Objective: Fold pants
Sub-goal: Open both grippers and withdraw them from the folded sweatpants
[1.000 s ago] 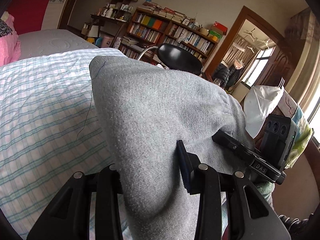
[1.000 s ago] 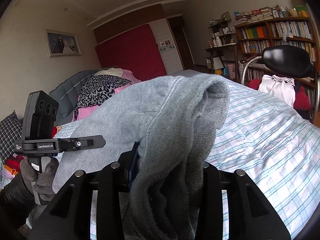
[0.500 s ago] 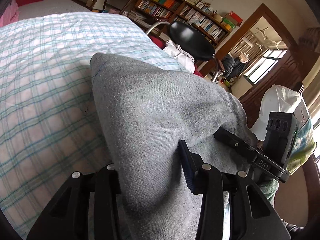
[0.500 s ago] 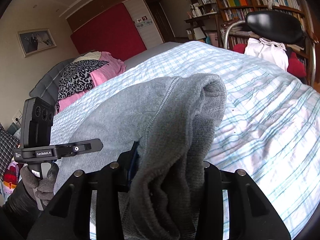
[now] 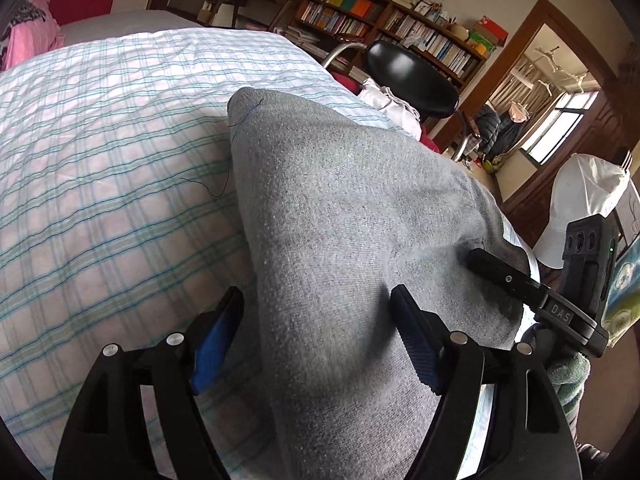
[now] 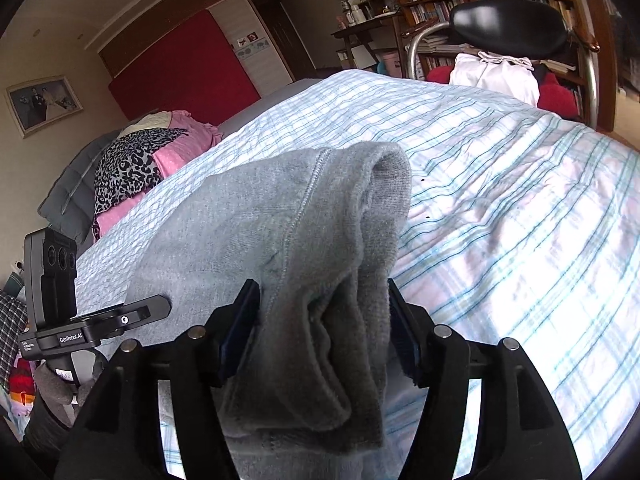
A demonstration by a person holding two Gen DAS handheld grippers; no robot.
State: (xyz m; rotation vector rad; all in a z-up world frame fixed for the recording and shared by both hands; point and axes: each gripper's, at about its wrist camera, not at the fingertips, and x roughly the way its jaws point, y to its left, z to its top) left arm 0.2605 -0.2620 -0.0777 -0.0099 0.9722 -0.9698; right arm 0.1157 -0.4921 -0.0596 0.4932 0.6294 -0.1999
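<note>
The grey pants [image 5: 340, 220] lie over the checked bed sheet [image 5: 100, 168]. My left gripper [image 5: 316, 308] has its jaws spread apart, and the grey cloth runs loosely between them. My right gripper [image 6: 320, 304] also has its jaws apart around the thick hemmed end of the pants [image 6: 288, 232], with the pads just beside the cloth. The right gripper shows in the left wrist view [image 5: 540, 292] at the right edge of the cloth. The left gripper shows in the right wrist view [image 6: 80, 320] at the left edge.
Pink and leopard-print clothes [image 6: 140, 164] lie at the head of the bed. A black chair [image 6: 508, 28] with a white garment stands past the bed's far side, by bookshelves [image 5: 400, 32]. A white cap [image 5: 580, 204] hangs at right.
Both grippers have opened: the jaws were clamped on the grey cloth and now stand apart. The pants have come down onto the sheet.
</note>
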